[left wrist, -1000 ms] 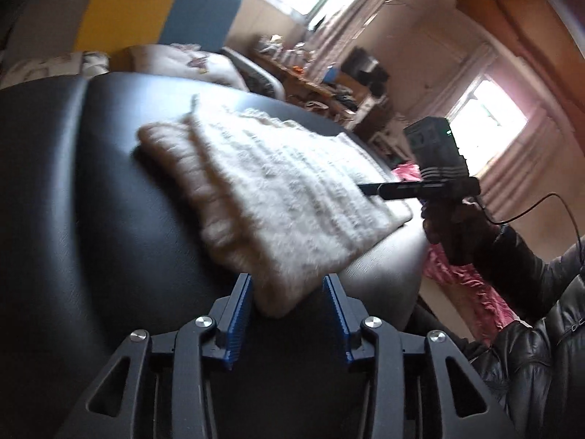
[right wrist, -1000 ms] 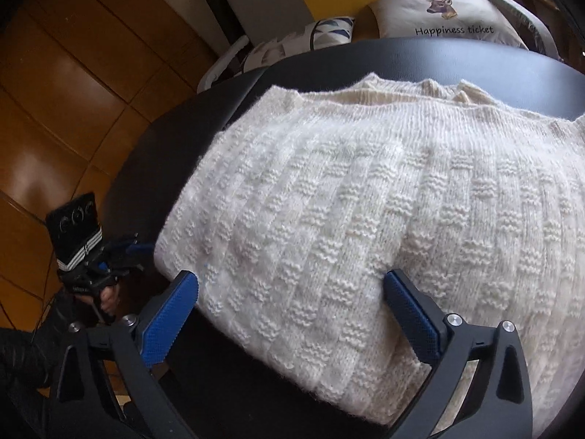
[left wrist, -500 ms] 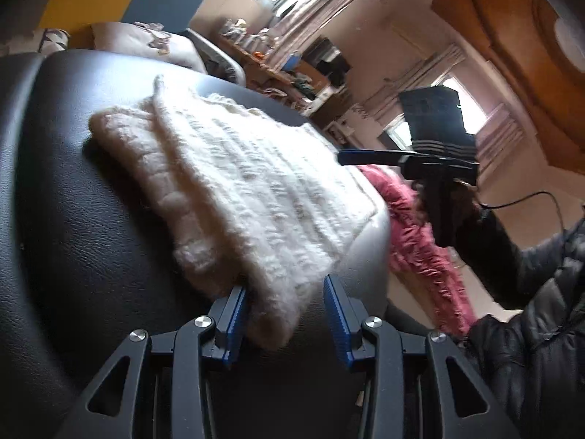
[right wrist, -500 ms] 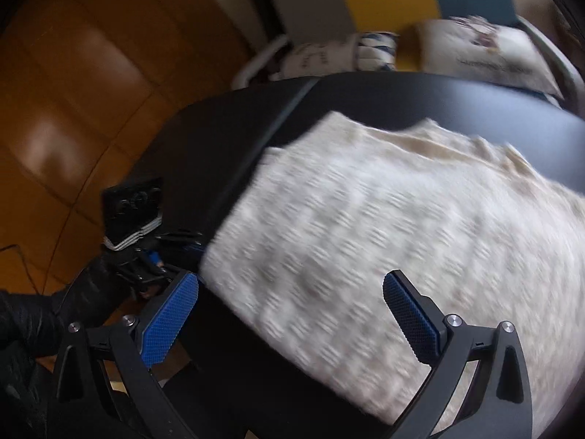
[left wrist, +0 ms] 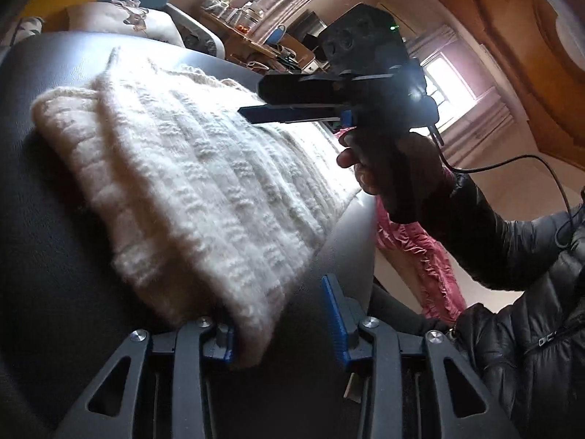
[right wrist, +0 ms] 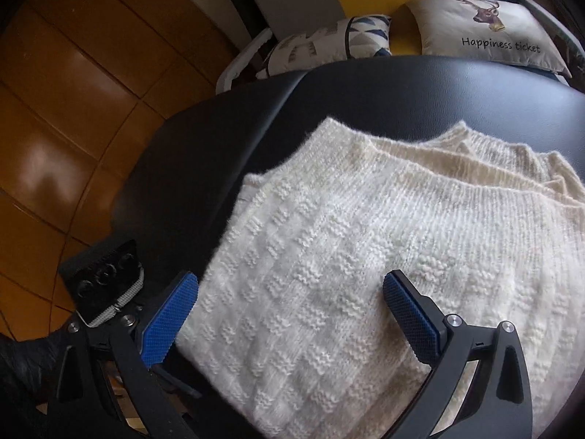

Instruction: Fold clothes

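A: Across the middle of both frames the cream knit sweater [right wrist: 365, 274] lies folded in layers on the black padded tabletop [right wrist: 365, 87]; its near corner hangs over the edge, low in the left wrist frame.

B: And my tongs?

A: Your left tongs [left wrist: 281, 325] are spread, the sweater's corner lying against the left blade only, nothing pinched. Your right tongs [right wrist: 289, 314] are spread wide, hovering over the knit at the bottom of their frame, holding nothing.

B: So what makes a good fold now?

A: I judge this fits either a halfway bundle or a finished one. If you fold again, close on every layer at the corner, since loose knit slips and stretches. Lift both corners level and lay the edges flush.

B: Count?

A: One sweater, two tongs, two cushions [right wrist: 486, 29] at the top of the right wrist frame, one pink ruffled cloth [left wrist: 420, 248] at lower right of the left wrist frame.
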A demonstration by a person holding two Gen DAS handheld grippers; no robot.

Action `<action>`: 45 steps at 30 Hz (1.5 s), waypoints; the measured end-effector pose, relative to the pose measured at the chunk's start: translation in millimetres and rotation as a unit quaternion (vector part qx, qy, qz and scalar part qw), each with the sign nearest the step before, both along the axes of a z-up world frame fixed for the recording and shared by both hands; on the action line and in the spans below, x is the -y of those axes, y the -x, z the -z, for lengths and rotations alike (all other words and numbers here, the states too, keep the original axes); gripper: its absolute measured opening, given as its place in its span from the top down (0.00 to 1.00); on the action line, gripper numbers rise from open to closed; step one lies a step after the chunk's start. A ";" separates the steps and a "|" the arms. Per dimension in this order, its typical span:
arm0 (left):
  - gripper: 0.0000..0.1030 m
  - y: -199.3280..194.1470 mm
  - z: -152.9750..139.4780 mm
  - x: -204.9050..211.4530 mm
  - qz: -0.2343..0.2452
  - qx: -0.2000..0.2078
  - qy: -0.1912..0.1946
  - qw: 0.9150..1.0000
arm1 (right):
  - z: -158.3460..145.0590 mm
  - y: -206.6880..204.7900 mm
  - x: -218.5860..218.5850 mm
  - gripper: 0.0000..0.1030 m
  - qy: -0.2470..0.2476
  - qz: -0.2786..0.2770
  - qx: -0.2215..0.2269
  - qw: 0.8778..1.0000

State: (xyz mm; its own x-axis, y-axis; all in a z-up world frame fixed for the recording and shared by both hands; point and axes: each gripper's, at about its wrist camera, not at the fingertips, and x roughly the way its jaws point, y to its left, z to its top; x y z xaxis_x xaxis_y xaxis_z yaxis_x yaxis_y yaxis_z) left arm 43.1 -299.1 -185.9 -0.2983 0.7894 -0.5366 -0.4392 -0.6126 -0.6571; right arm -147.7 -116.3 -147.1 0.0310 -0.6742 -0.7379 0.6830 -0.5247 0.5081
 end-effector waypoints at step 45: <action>0.71 52.7 -47.9 71.3 -0.188 -0.010 0.013 0.982 | 10.8 -29.8 -29.9 0.00 -0.010 -0.019 -0.091 0.996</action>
